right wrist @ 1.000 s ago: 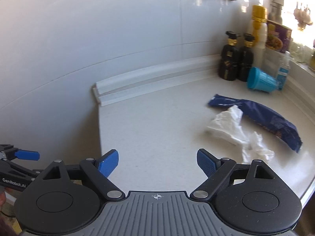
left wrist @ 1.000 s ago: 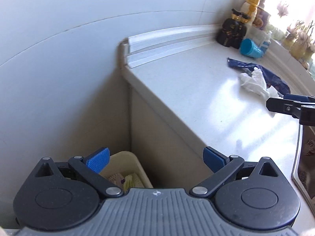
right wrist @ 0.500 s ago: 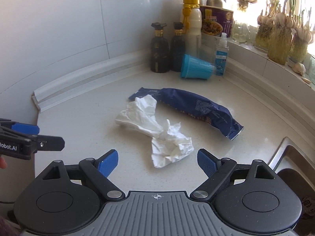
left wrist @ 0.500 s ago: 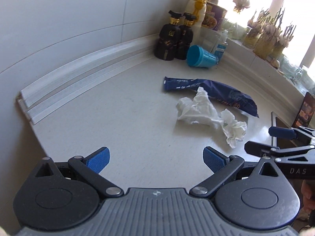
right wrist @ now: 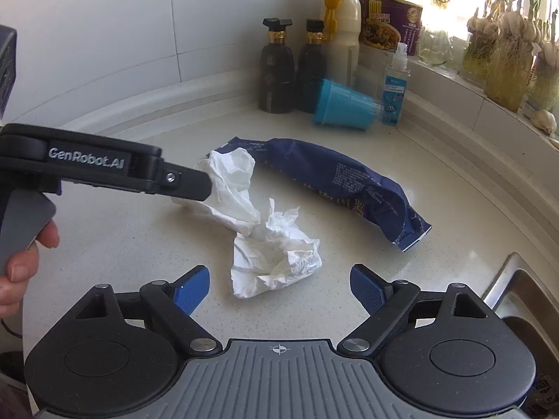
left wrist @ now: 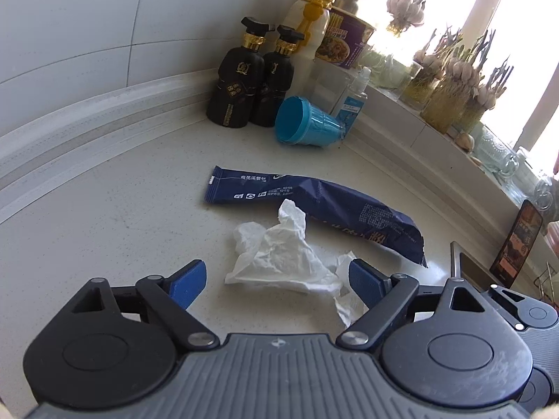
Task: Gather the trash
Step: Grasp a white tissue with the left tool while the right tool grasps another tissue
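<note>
A crumpled white tissue lies on the pale counter [left wrist: 104, 216] in two joined lumps. My left gripper [left wrist: 276, 281] straddles the far lump [left wrist: 276, 251]. Its jaws are closing; the left pad stands clear of the paper and the right pad is at its edge. From the right wrist view the left gripper [right wrist: 195, 188] reaches in from the left onto that far lump [right wrist: 230, 178]. My right gripper [right wrist: 279, 289] is open just short of the near lump [right wrist: 276, 258]. Behind the tissue lies a dark blue snack wrapper [left wrist: 314, 199] [right wrist: 349, 178]. A blue cup [left wrist: 307, 124] [right wrist: 344, 110] lies tipped over.
Two dark bottles [right wrist: 290, 70], a yellow-capped white bottle [right wrist: 342, 35], a noodle tub [right wrist: 391, 26] and a small spray bottle [right wrist: 396, 83] crowd the back corner. Garlic jars [left wrist: 450, 94] line the sill. A sink edge [right wrist: 510, 276] is at right, a phone [left wrist: 517, 241] leans nearby. A hand [right wrist: 21, 262] holds the left gripper.
The left gripper swung from the bin beside the counter's end over to the tissue, and its jaws have narrowed a little. The right gripper moved in closer and lower toward the tissue.
</note>
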`<state>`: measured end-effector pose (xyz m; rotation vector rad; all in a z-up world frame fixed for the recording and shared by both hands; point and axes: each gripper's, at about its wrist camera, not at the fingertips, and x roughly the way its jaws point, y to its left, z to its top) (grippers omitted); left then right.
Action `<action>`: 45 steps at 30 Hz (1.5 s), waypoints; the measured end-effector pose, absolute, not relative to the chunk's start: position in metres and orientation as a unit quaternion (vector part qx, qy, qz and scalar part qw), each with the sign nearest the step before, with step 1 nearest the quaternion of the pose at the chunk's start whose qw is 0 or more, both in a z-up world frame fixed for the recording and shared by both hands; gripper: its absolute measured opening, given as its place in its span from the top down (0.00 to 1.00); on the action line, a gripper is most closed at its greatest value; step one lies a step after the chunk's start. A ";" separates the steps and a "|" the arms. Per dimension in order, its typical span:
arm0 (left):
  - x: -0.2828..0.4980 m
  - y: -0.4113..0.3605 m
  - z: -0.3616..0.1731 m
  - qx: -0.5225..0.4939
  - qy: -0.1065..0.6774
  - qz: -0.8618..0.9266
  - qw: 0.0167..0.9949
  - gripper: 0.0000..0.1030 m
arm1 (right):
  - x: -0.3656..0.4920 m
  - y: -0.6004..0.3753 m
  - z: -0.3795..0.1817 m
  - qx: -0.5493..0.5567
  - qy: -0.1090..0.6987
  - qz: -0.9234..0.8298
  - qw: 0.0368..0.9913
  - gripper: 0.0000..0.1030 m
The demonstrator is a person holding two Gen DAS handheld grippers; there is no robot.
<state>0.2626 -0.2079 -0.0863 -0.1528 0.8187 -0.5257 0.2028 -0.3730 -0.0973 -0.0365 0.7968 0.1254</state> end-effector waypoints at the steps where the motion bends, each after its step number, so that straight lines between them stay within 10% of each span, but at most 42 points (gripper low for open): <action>1: 0.264 -0.211 -0.087 -0.073 0.392 -0.254 0.881 0.20 | 0.204 -0.372 -0.098 -0.021 0.387 0.064 0.920 0.13; 24: 0.279 -0.226 -0.098 -0.046 0.403 -0.226 0.886 0.67 | 0.226 -0.367 -0.115 -0.042 0.389 0.077 0.917 0.16; 39: 0.272 -0.204 -0.093 -0.058 0.400 -0.218 0.888 0.83 | 0.227 -0.366 -0.116 -0.039 0.396 0.068 0.915 0.77; 45: 0.265 -0.188 -0.088 -0.065 0.398 -0.209 0.891 0.83 | 0.226 -0.365 -0.107 -0.024 0.392 0.065 0.917 0.86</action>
